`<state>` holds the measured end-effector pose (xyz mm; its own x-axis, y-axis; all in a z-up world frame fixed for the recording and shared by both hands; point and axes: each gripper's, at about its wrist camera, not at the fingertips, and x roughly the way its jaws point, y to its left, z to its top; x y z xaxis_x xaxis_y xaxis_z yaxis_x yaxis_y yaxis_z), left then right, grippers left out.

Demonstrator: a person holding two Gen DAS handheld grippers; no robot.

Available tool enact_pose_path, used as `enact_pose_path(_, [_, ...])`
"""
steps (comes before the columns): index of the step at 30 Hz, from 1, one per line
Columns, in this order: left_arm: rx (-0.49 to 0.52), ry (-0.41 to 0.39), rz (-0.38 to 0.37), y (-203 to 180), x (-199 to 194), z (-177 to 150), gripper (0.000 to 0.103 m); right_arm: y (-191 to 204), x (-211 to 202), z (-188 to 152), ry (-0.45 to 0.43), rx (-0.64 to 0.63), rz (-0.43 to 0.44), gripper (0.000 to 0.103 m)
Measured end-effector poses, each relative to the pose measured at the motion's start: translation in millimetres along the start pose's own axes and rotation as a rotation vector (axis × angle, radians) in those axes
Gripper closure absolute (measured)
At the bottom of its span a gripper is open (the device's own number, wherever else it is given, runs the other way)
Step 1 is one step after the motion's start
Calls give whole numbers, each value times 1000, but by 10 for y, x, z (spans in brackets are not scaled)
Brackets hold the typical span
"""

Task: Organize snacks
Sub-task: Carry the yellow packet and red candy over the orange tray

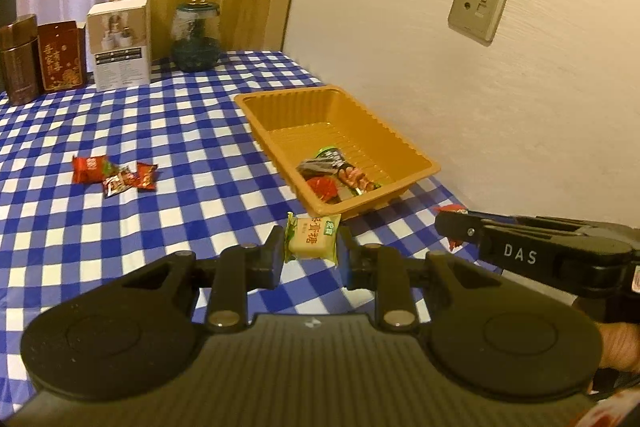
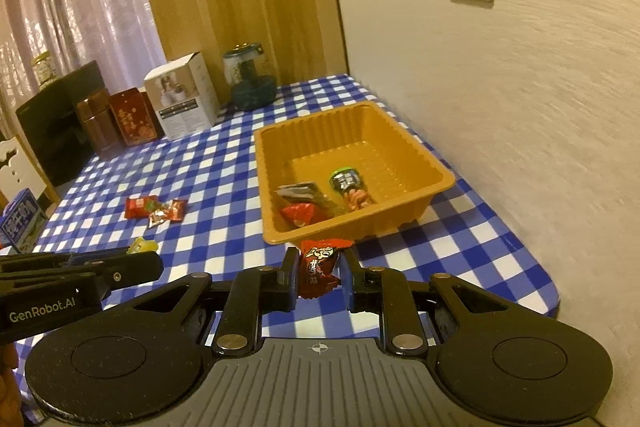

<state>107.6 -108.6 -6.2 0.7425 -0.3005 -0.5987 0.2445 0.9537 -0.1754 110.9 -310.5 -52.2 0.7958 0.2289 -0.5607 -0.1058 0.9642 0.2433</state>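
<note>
My left gripper (image 1: 311, 241) is shut on a pale yellow snack with green wrapper ends (image 1: 312, 238), held above the checked cloth just short of the orange tray (image 1: 320, 97). My right gripper (image 2: 319, 269) is shut on a red wrapped snack (image 2: 319, 267), close to the near rim of the same tray (image 2: 276, 239). Several snack packets (image 2: 320, 195) lie in the tray's near end. A small cluster of red wrapped snacks (image 1: 114, 175) stays on the cloth to the left (image 2: 156, 209). Each gripper shows at the other view's side: the right gripper (image 1: 456, 233) and the left gripper (image 2: 150, 253).
At the table's far end stand a glass jar (image 1: 196, 37), a white box (image 1: 120, 43), a red box (image 1: 62, 55) and a brown canister (image 1: 18, 61). A wall with sockets (image 1: 476, 7) runs along the right. The table's right edge (image 2: 548, 287) is near.
</note>
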Motion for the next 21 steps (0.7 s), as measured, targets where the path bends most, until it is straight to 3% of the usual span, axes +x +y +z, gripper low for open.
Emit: enact_pose_path(21, [39,-2,-45,-259,785,528,79,-392,503,588,-24,-13,-21,81])
